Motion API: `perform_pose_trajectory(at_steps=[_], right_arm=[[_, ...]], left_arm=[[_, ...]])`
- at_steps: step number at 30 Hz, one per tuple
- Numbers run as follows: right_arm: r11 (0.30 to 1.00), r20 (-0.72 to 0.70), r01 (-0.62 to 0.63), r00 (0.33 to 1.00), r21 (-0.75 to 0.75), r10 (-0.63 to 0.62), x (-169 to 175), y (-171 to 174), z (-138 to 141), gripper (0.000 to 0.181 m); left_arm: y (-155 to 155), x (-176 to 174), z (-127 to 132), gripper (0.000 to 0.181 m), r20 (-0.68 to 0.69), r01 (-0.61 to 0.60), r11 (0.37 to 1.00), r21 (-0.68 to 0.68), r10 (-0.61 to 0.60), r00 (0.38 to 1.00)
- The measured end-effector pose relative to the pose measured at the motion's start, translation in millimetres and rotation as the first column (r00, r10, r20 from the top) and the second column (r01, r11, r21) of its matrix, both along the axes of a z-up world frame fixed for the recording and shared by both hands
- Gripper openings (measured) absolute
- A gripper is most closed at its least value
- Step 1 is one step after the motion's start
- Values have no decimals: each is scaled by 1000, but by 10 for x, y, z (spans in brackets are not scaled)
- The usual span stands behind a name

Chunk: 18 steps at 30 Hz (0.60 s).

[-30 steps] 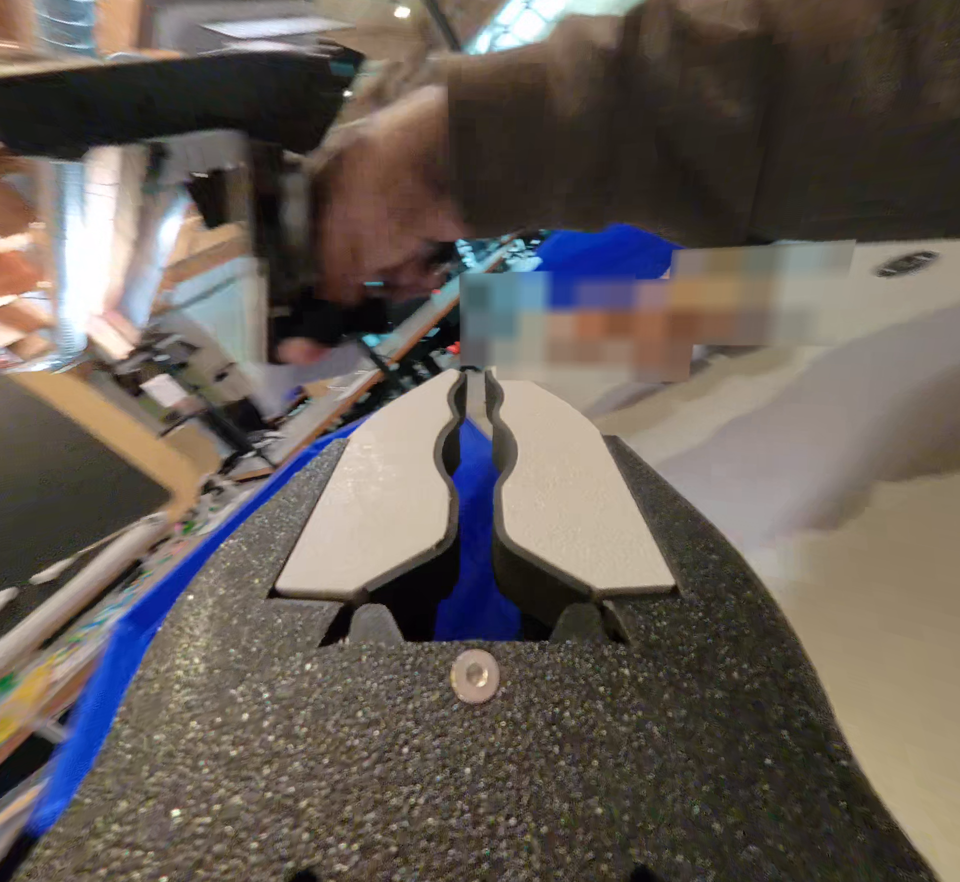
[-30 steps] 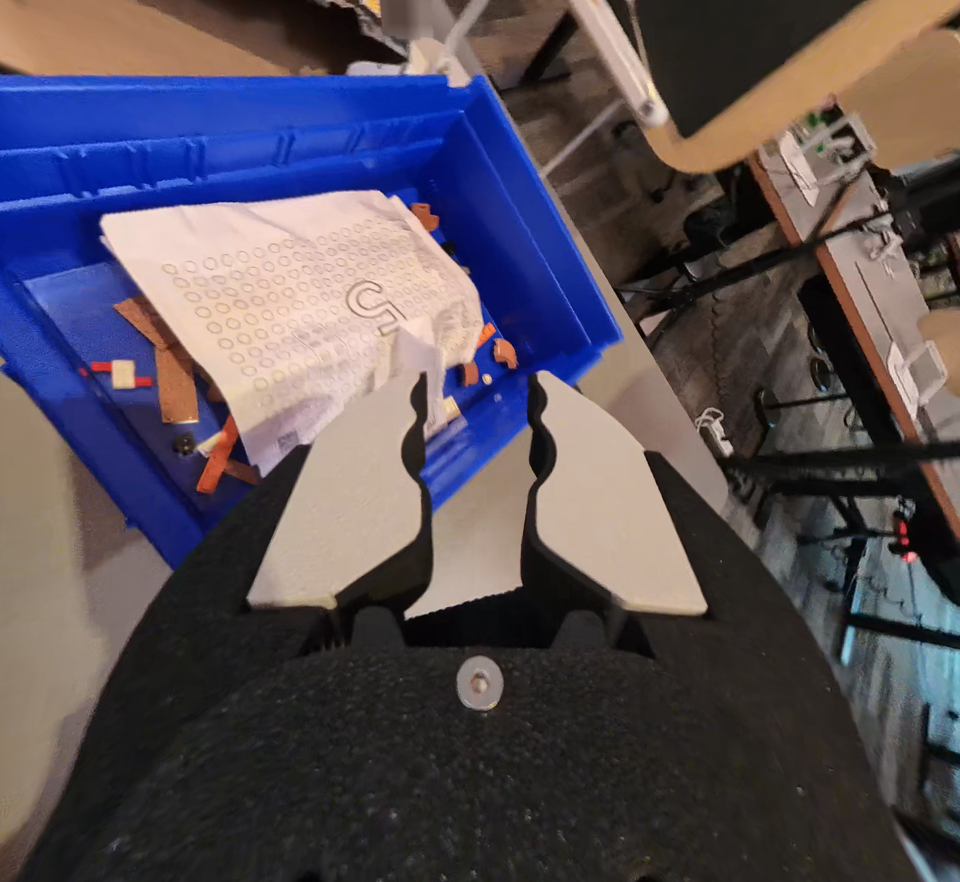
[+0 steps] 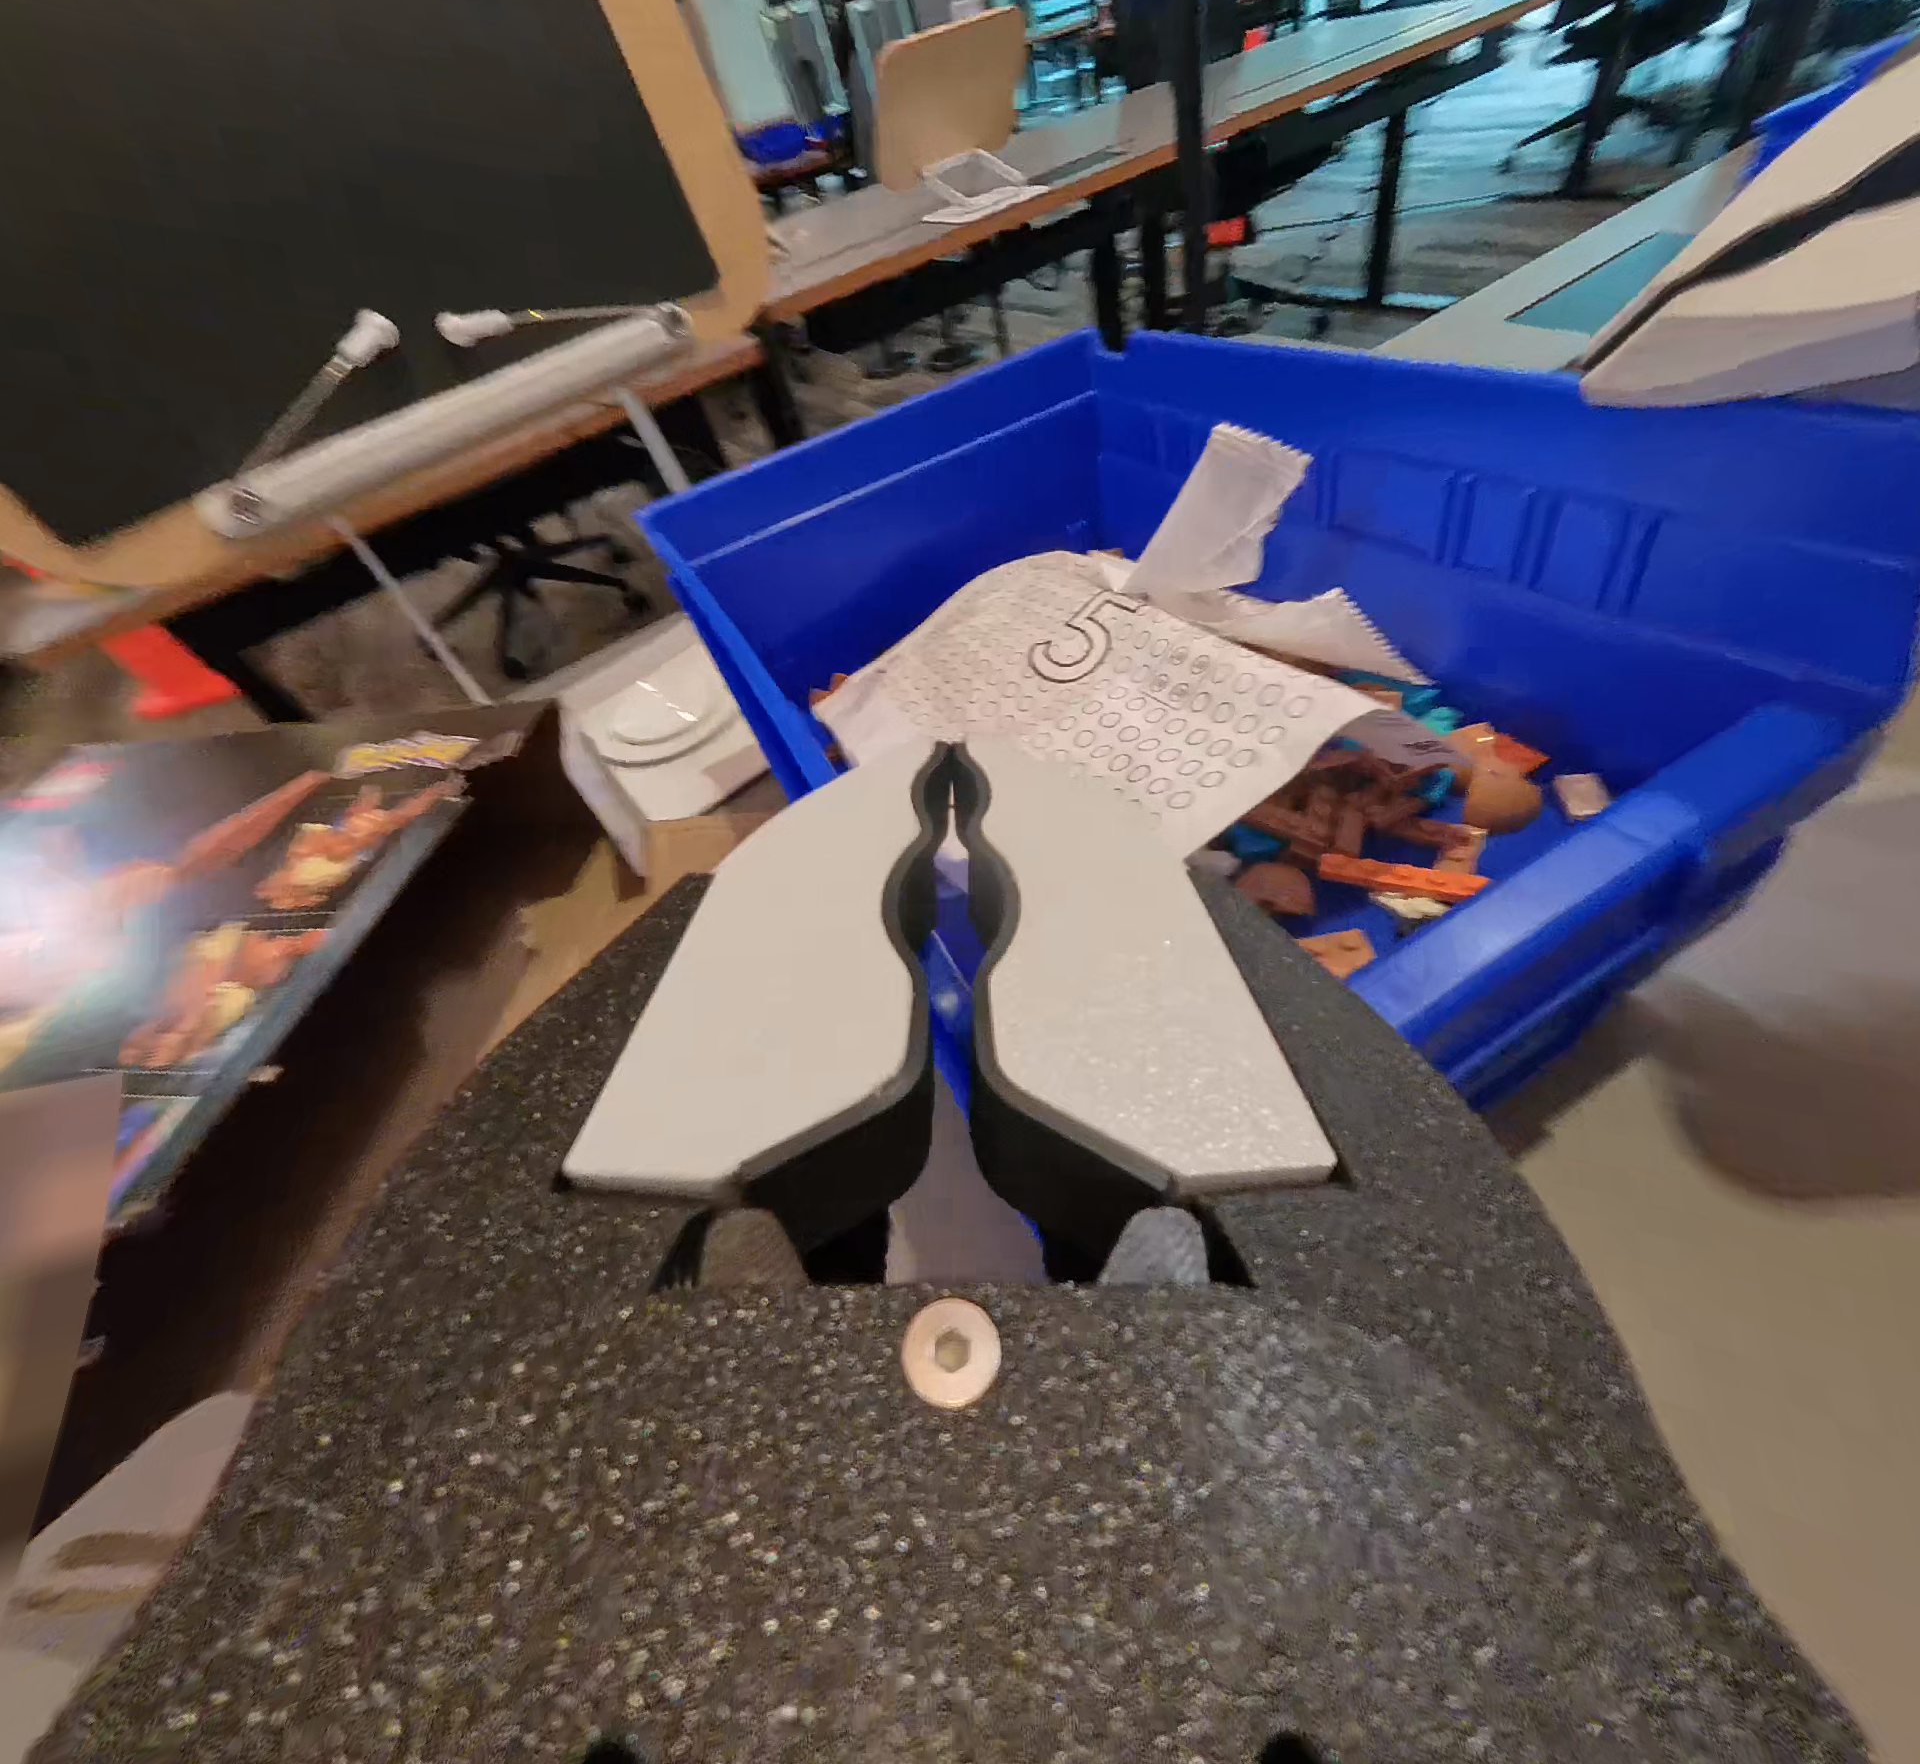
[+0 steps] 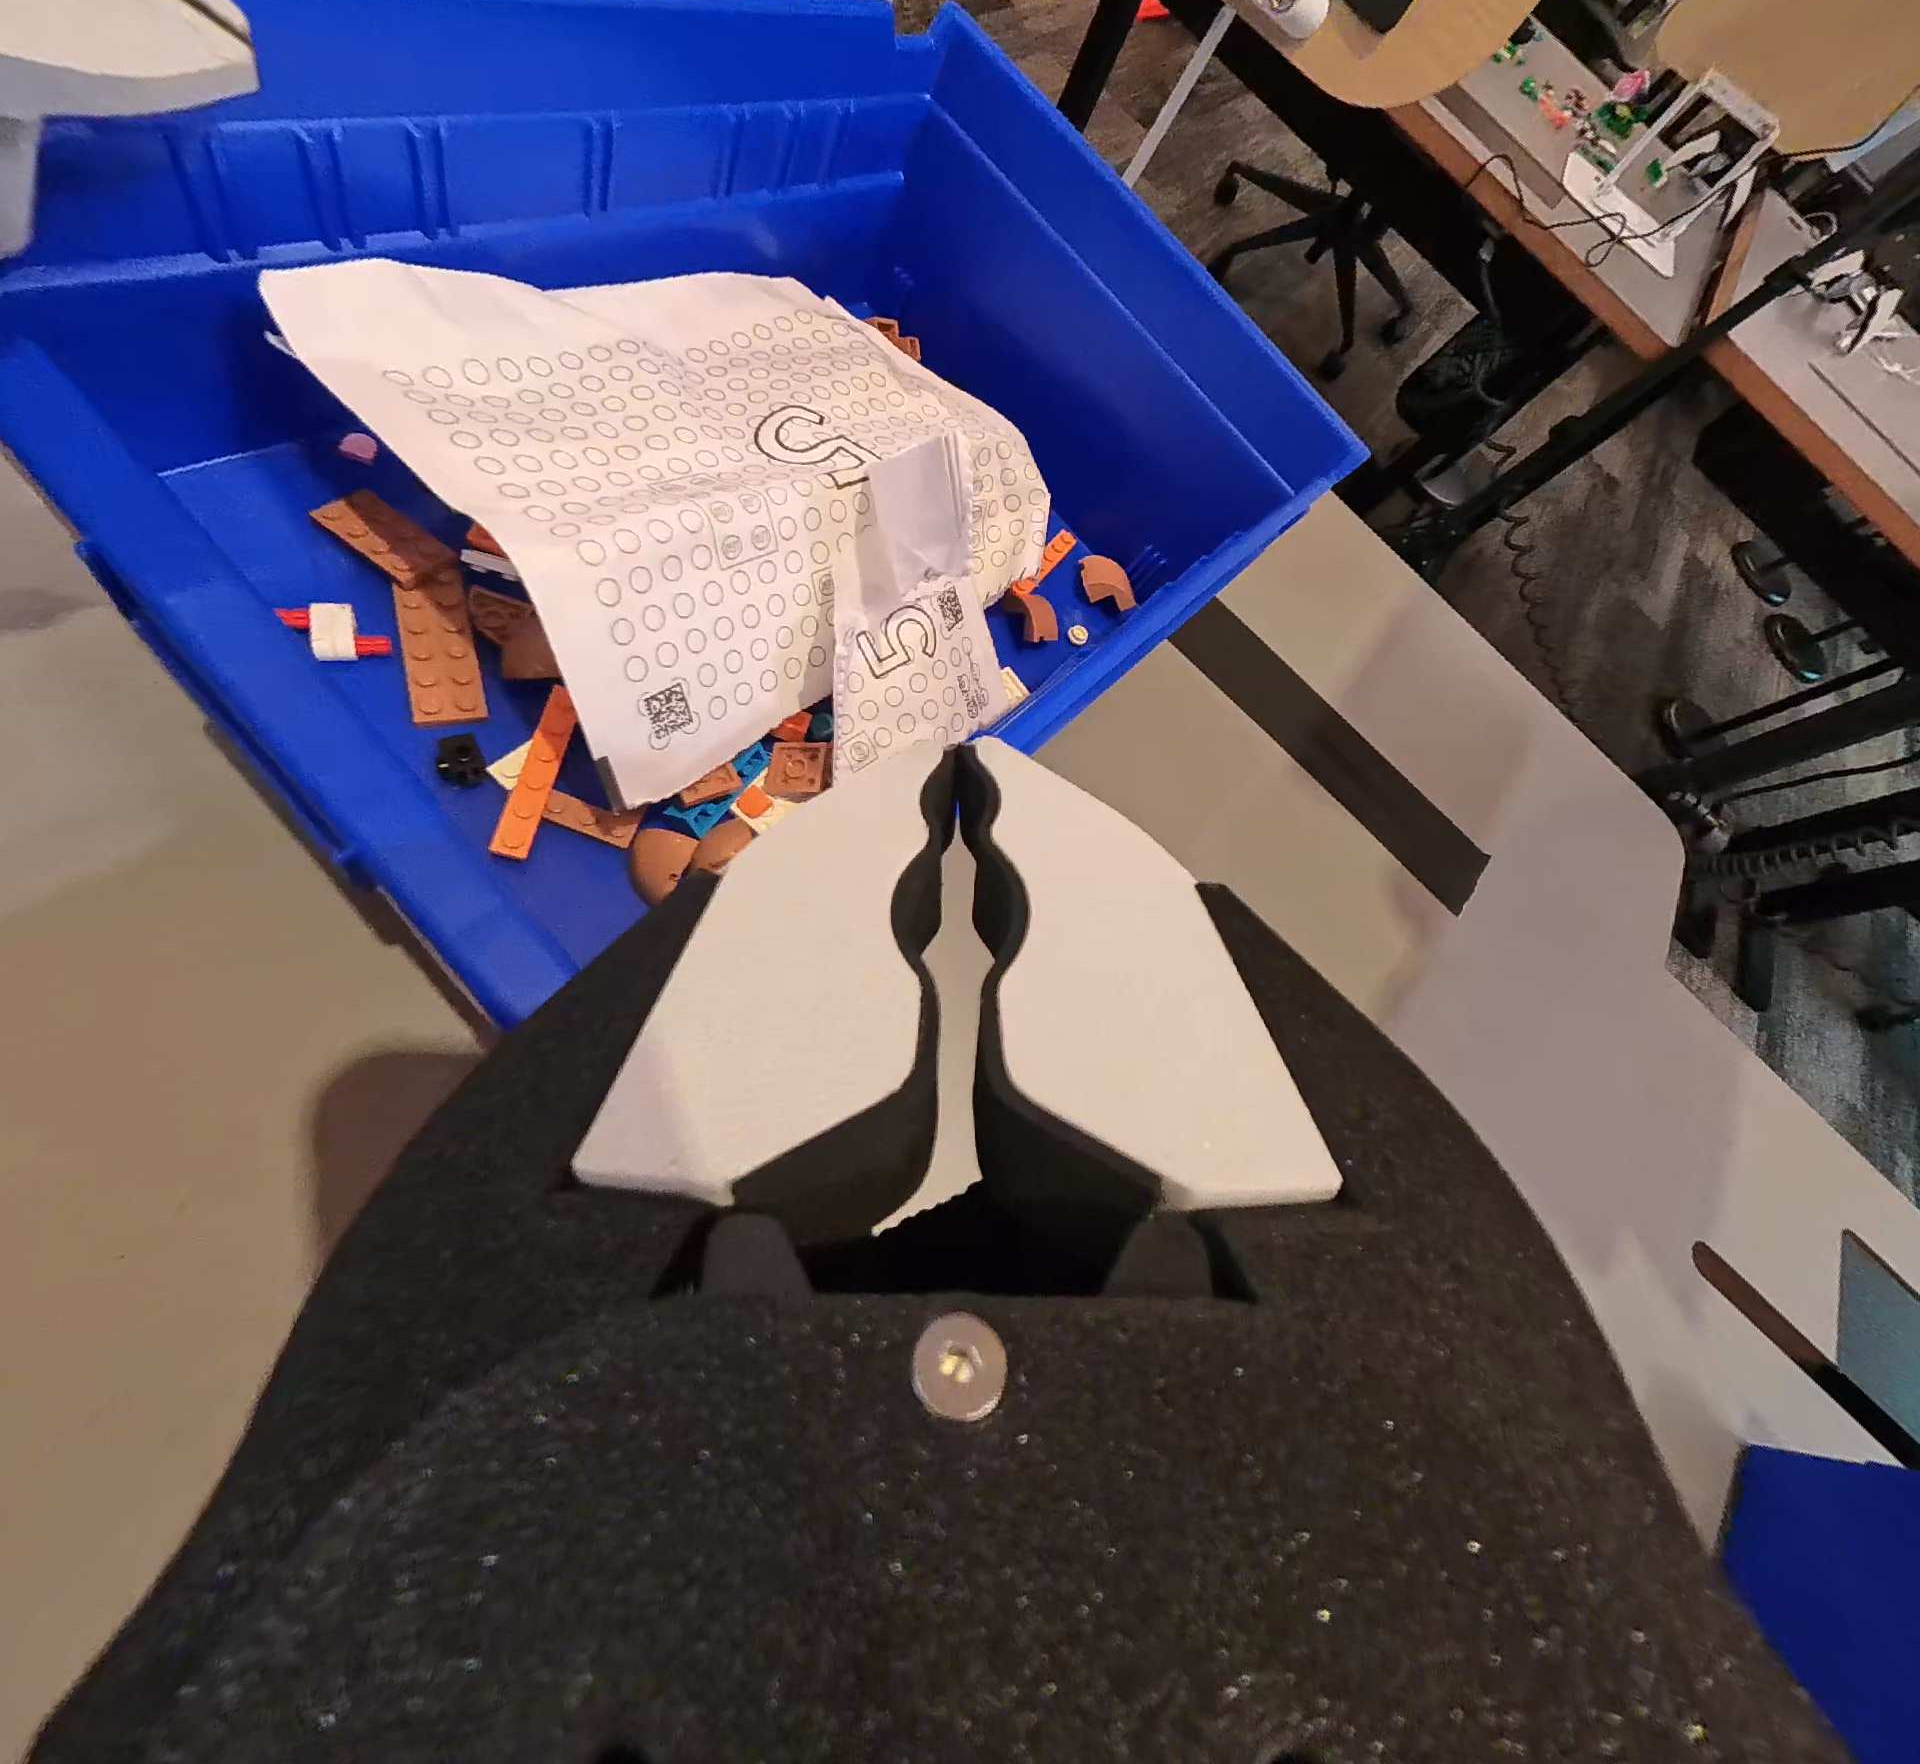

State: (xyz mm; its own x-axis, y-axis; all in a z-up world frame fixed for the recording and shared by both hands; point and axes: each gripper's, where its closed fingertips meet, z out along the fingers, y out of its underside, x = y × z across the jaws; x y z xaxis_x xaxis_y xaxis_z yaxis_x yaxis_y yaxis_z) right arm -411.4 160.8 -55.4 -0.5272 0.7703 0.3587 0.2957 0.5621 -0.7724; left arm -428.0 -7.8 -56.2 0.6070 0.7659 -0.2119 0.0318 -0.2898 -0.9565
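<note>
Between my right gripper's fingers sits a strip of white paper with a serrated edge. The jaws are pressed together on it, and from the tips a small paper bag printed with circles hangs down over the near corner of the blue bin.

My left gripper has its tips closed to a sliver. I see only the bin's blue and a grey patch through the gap, so I judge that it holds nothing. It hovers just short of the bin's near wall and points at the bags.

Inside the bin a larger paper bag of the same print lies crumpled and open-ended. It is draped over loose toy bricks, brown, orange, teal and white, which are scattered across the floor of the bin around and under it.

The bin rests on a pale table. Just beside it, on my left, lies a dark printed box. Farther off stand rows of office desks and chairs.
</note>
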Motion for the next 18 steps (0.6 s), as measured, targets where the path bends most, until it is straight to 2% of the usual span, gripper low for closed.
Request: perform_pose_trajectory(at_steps=[2, 4, 6, 8, 10, 13, 15, 18], right_arm=[[1000, -5, 1, 1000, -3, -1, 0, 5, 1, 0], [1000, -18, 2, 1000, -7, -2, 1, 14, 9, 0], [1000, -72, 18, 997, -14, -19, 20, 41, 45, 9], [998, -185, 61, 981, -29, -66, 106, 137, 151, 15], [995, -274, 57, 959, -84, -78, 321, 220, 247, 18], [987, -320, 15, 945, -159, -66, 736, 383, 248, 17], [987, -321, 5, 945, -159, -57, 987, 558, 166, 17], [991, -287, 24, 956, -128, -60, 1314, 893, 0, 15]], left_arm=[[-16, -33, -6, 1, -100, -86, 993, -77, 78, 992], [-25, -46, -11, 5, -152, -116, 988, -103, 100, 983], [-41, -10, 0, 7, -128, -83, 996, -38, 78, 989], [-119, 66, 77, 16, -107, -65, 993, 100, 76, 991], [-196, 143, 77, 22, -57, -43, 982, 186, 54, 997], [-172, 229, -122, 31, 90, 12, 974, 226, -33, 995], [-143, 217, -239, 25, 127, 9, 978, 209, -36, 991], [-97, 189, -227, 20, 119, 30, 977, 213, -56, 991]])
